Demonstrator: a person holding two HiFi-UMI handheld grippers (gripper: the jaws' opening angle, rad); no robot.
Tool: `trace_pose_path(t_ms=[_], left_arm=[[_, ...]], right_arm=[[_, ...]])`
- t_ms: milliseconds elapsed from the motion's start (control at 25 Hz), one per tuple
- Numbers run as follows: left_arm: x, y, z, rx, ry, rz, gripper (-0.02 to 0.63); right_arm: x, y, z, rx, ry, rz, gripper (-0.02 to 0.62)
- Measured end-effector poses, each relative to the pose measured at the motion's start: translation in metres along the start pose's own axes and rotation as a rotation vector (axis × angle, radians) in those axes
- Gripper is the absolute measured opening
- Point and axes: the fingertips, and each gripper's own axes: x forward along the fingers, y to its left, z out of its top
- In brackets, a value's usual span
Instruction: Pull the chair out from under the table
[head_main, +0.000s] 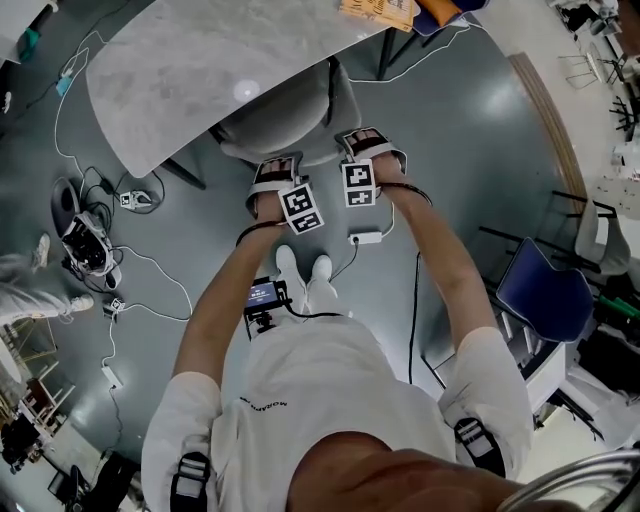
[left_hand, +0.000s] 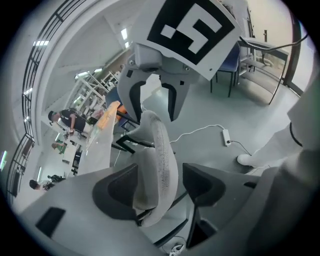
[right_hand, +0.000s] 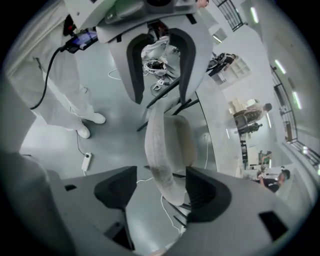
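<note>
A grey upholstered chair (head_main: 290, 115) is tucked under the pale marble-look table (head_main: 190, 60), only its backrest showing. Both grippers come down over the backrest's top edge, side by side. My left gripper (head_main: 275, 172) straddles the edge with its jaws wide; in the left gripper view the backrest (left_hand: 159, 150) passes between the pads, close to the left pad (left_hand: 116, 192) and apart from the other. My right gripper (head_main: 368, 146) does the same, and there the backrest (right_hand: 162, 150) lies near the right pad (right_hand: 206, 192) with a gap at the left. Neither pair of pads presses on it.
My feet (head_main: 305, 272) stand just behind the chair, beside a white power strip (head_main: 366, 238) and cables on the grey floor. A blue chair (head_main: 545, 290) stands at the right. Gear and tangled cords (head_main: 88, 245) lie at the left, near another person's shoes (head_main: 70, 302).
</note>
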Motion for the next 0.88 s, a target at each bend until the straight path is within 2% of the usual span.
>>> trace_pose_path(t_ms=[80, 160, 280, 440, 480, 560, 640, 720, 760, 880], left_arm=[[0.012, -0.001, -0.004, 0.039, 0.022, 0.041, 0.268], [0.020, 0.000, -0.005, 0.038, 0.031, 0.071, 0.268], [0.031, 0.001, -0.006, -0.004, 0.038, 0.077, 0.267], [0.040, 0.006, -0.009, 0.043, 0.062, 0.093, 0.260], [0.041, 0.006, -0.009, 0.048, 0.064, 0.089, 0.230], [0.043, 0.004, -0.008, 0.052, 0.068, 0.078, 0.178], [0.044, 0.000, -0.008, 0.061, 0.073, 0.078, 0.161], [0.045, -0.003, -0.008, 0.066, 0.072, 0.082, 0.145], [0.045, -0.004, -0.008, 0.062, 0.070, 0.084, 0.115], [0.045, -0.003, -0.010, 0.029, 0.074, 0.079, 0.099]], right_arm=[[0.010, 0.002, -0.004, 0.000, 0.000, -0.004, 0.305], [0.020, 0.005, -0.008, -0.021, 0.015, 0.003, 0.305], [0.029, 0.002, -0.011, -0.027, 0.027, -0.019, 0.305], [0.037, -0.002, -0.006, -0.055, 0.012, -0.025, 0.302], [0.038, -0.002, -0.005, -0.066, 0.011, -0.029, 0.297], [0.038, -0.004, -0.007, -0.081, 0.014, -0.045, 0.243], [0.038, -0.005, -0.009, -0.098, 0.017, -0.058, 0.164], [0.039, -0.004, -0.010, -0.102, 0.020, -0.051, 0.136], [0.039, -0.004, -0.010, -0.100, 0.023, -0.044, 0.129], [0.039, -0.005, -0.009, -0.111, 0.034, -0.016, 0.112]])
